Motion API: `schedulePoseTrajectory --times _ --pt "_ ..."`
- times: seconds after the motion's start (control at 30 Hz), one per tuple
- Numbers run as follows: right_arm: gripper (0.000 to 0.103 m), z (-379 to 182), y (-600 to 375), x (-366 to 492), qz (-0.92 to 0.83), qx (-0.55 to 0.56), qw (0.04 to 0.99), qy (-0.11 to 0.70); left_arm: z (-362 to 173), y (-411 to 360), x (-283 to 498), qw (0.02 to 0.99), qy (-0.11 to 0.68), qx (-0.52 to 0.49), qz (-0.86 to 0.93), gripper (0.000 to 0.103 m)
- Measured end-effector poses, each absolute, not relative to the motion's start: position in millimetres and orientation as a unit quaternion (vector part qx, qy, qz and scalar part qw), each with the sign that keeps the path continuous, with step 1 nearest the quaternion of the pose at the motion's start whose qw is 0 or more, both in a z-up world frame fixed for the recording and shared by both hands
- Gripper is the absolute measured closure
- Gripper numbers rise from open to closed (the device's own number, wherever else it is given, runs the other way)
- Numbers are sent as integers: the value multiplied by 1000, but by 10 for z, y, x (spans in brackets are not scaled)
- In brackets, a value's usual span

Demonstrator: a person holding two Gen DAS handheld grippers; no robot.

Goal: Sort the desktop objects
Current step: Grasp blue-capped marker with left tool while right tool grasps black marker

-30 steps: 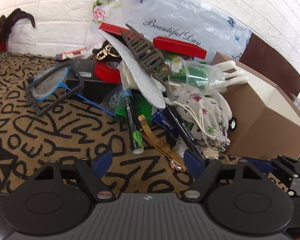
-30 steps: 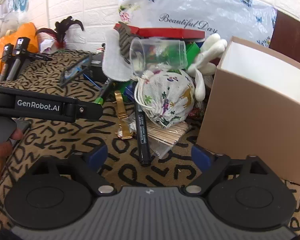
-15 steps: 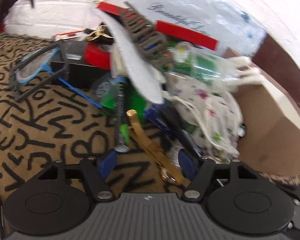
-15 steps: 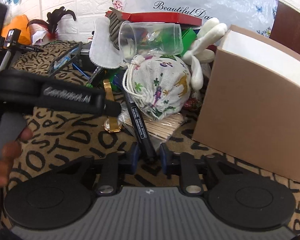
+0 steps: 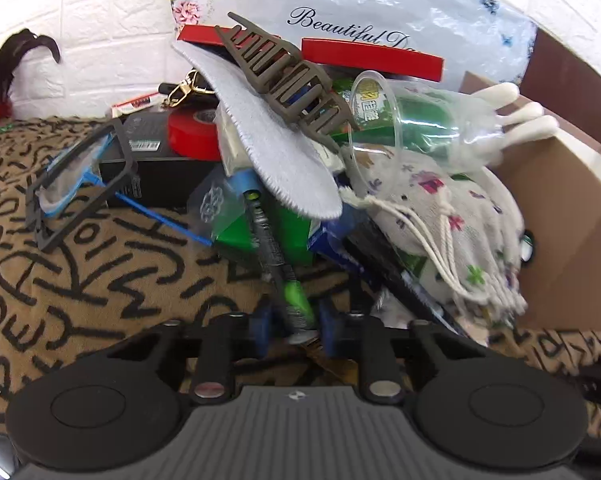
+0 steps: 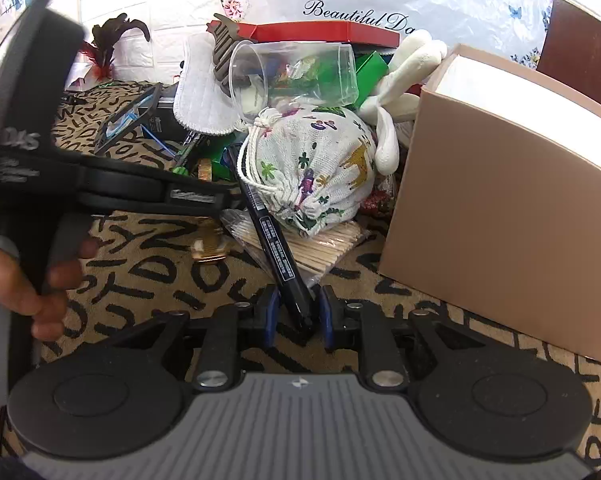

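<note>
Left wrist view: my left gripper (image 5: pixel 292 326) has its jaws pinched narrow on the near end of the green-tipped pen (image 5: pixel 278 264), which runs up under the grey insole (image 5: pixel 276 152).
Right wrist view: my right gripper (image 6: pixel 298 314) has its jaws squeezed onto the near end of the black marker (image 6: pixel 274 240).
Marker spot: it angles up past the drawstring pouch (image 6: pixel 316 172) and lies over the toothpick pack (image 6: pixel 320 246).
Neighbours: cardboard box (image 6: pixel 508 204) off to the right, all on the patterned tabletop (image 6: pixel 148 276).
</note>
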State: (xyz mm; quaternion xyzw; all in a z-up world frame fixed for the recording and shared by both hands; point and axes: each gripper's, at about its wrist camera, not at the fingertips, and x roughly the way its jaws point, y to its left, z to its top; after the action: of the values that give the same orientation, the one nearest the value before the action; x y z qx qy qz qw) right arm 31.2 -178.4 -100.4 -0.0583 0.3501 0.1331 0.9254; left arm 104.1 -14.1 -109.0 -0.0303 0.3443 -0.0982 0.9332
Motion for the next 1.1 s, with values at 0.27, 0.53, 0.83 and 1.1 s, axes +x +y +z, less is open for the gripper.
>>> schedulePoseTrajectory --times 0.27,0.53,0.83,1.1 --pt "87 -915 -1840 141 157 -65 918 359 -1038 160 527 913 374 -22 -163 87" --pt "86 -879 -1759 98 171 -78 917 352 -1027 150 409 912 376 -33 -160 56" --pt "86 -885 -1588 336 190 -86 916 343 -1034 164 677 915 375 -56 -139 51" --pt "89 -879 -1607 243 206 -73 897 383 -983 401 543 898 400 -56 -176 88"
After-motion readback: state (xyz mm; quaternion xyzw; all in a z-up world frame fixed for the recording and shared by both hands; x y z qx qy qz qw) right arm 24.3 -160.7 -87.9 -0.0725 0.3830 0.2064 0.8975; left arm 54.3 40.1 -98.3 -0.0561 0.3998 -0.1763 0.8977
